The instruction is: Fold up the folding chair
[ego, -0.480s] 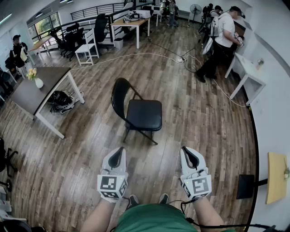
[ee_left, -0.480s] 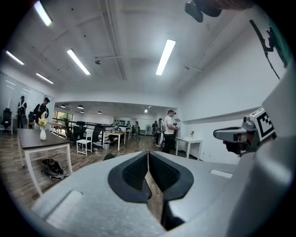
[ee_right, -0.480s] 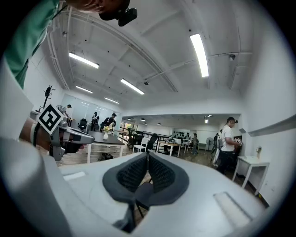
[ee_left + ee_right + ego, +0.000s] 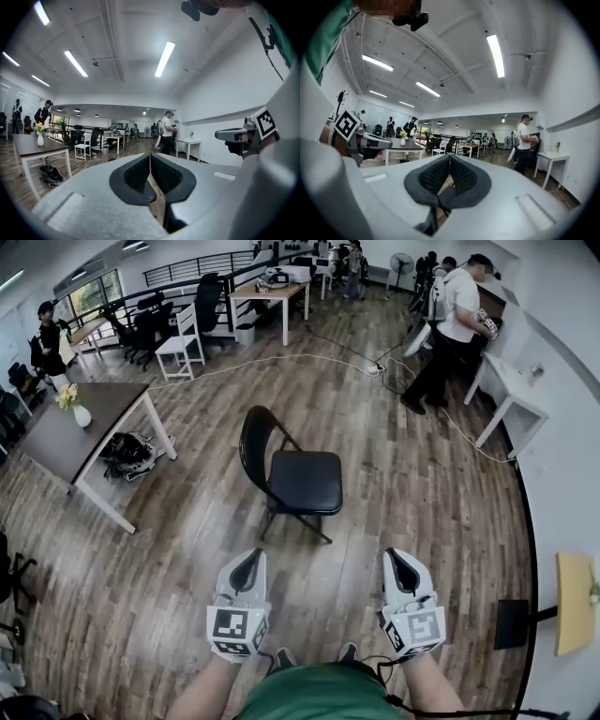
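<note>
The black folding chair [image 4: 286, 474] sits unfolded on the wood floor in the middle of the room, seat facing right. Both grippers hang well short of it: left gripper [image 4: 247, 567] and right gripper [image 4: 401, 567], each with jaws pressed together on nothing. A dark-topped table [image 4: 56, 432] stands off left with a vase [image 4: 82, 414] on it.
</note>
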`<state>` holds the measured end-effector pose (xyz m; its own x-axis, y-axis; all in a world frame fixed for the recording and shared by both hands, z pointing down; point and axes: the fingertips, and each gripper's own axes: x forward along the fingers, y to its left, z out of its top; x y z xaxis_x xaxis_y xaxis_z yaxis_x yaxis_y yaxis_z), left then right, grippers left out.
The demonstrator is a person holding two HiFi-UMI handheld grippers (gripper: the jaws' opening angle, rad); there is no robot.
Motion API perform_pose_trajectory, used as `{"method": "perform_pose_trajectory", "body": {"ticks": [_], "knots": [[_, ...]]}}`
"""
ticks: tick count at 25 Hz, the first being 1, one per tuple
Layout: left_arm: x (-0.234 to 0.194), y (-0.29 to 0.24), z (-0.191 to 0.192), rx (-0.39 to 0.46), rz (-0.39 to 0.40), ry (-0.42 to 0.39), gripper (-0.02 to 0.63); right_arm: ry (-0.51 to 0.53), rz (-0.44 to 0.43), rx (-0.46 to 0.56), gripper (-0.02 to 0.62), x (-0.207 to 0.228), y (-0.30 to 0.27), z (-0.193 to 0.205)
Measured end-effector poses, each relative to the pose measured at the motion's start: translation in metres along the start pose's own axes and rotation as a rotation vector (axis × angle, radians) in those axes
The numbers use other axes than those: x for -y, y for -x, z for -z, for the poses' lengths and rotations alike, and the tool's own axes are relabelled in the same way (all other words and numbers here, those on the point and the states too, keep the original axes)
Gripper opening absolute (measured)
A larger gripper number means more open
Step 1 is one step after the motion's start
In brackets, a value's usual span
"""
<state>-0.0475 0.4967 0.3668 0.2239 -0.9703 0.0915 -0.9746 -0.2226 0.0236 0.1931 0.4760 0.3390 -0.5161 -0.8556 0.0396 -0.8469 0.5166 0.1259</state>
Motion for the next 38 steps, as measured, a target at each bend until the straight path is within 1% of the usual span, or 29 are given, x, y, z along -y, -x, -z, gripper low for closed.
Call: {"method": "perform_pose_trajectory", "body": {"ticks": [4, 8, 12, 16, 22, 29, 38], "knots": [[-0.008, 0.004, 0.005, -0.004, 0.032, -0.002, 0.015, -0.021, 0.037, -0.01, 0.009, -0.008, 0.005, 0.002], [-0.017, 0.006, 0.015, -0.018, 0.045, 0.009, 0.015, -0.026, 0.048, -0.043, 0.009, -0.016, 0.006, 0.012], [-0.023, 0.0, 0.023, -0.031, 0.034, 0.025, 0.015, -0.039, 0.029, -0.066, 0.009, -0.019, -0.004, 0.021], [-0.029, -0.015, 0.021, -0.041, 0.02, 0.004, 0.015, -0.064, -0.004, -0.07, 0.009, -0.015, -0.031, 0.028], [-0.024, -0.067, 0.009, -0.054, -0.017, -0.038, 0.015, -0.124, -0.055, -0.052, 0.009, 0.027, -0.077, 0.036], [0.0, -0.141, 0.0, -0.062, -0.048, -0.045, 0.015, -0.183, -0.1, -0.054, 0.009, 0.093, -0.127, 0.05], [0.014, -0.191, -0.003, -0.075, -0.094, -0.063, 0.015, -0.223, -0.129, -0.062, 0.009, 0.146, -0.159, 0.066]]}}
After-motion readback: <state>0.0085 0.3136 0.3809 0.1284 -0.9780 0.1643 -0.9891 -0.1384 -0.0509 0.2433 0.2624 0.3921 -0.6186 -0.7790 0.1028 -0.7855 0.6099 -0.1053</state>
